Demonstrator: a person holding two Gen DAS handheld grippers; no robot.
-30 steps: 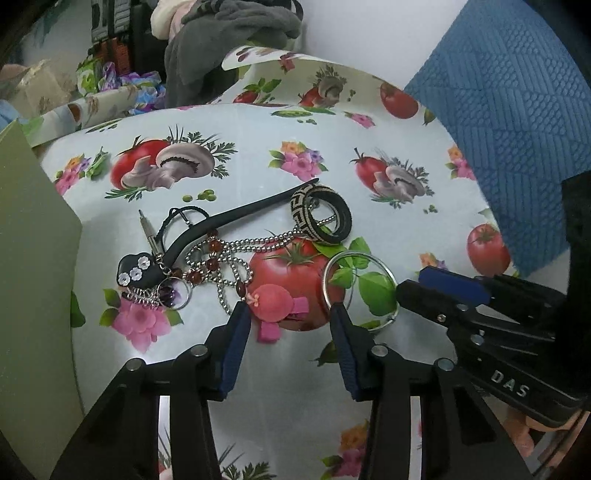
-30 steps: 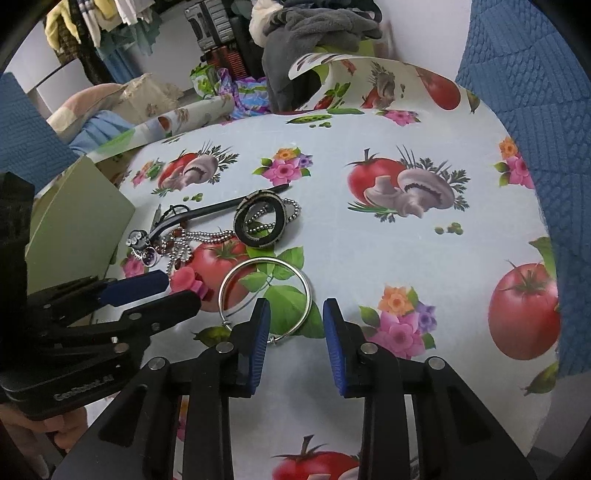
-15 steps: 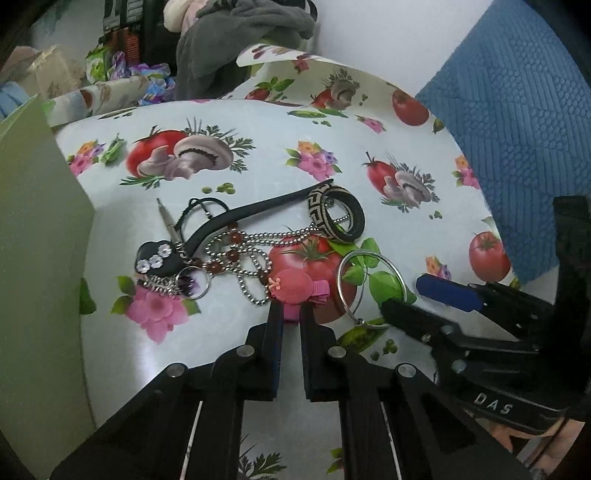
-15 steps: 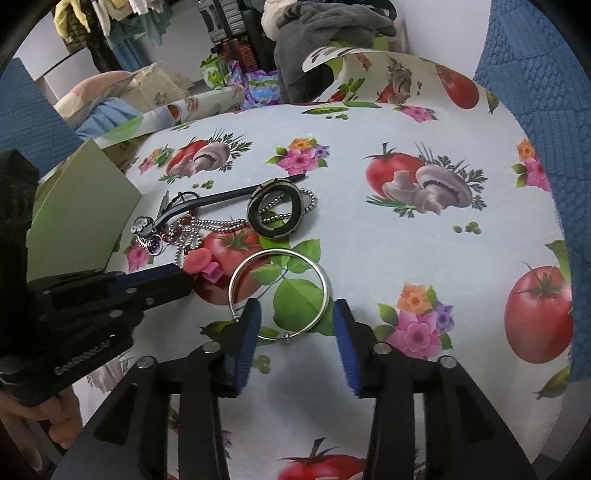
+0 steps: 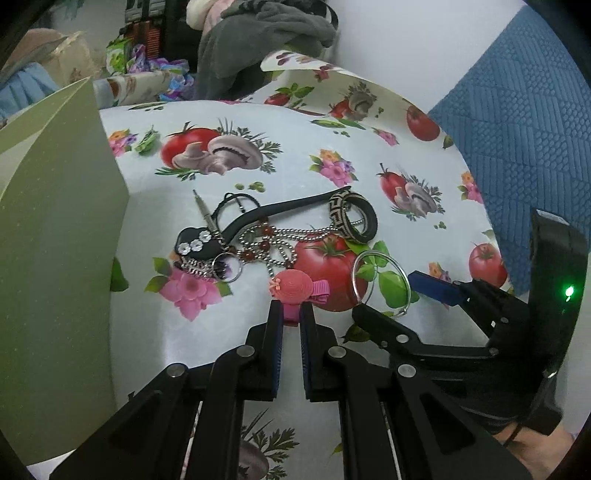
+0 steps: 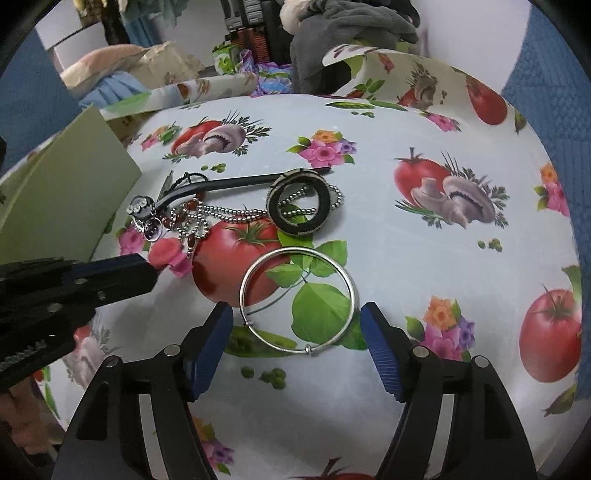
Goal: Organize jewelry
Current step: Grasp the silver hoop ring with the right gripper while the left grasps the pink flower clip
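Note:
My left gripper (image 5: pixel 291 308) is shut on the pink hair clip (image 5: pixel 295 287), which has a coral round top and rests at the table surface; it also shows in the right wrist view (image 6: pixel 168 255). My right gripper (image 6: pixel 297 317) is open, its fingers either side of the near half of a thin silver bangle (image 6: pixel 297 297), also in the left view (image 5: pixel 382 282). Behind lie a black patterned bangle (image 6: pixel 300 206), a silver bead chain (image 6: pixel 229 212), a black hair stick (image 5: pixel 280 212) and a black rhinestone charm (image 5: pixel 194 245).
A green box (image 5: pixel 55 229) stands at the left of the table. The tablecloth (image 6: pixel 388 229) has tomato and mushroom prints. A blue textured cushion (image 5: pixel 528 147) is on the right. Clothes and clutter (image 6: pixel 332 29) lie beyond the far edge.
My left gripper closed from wide open onto the pink hair clip. My right gripper opened wider and moved forward around the silver bangle.

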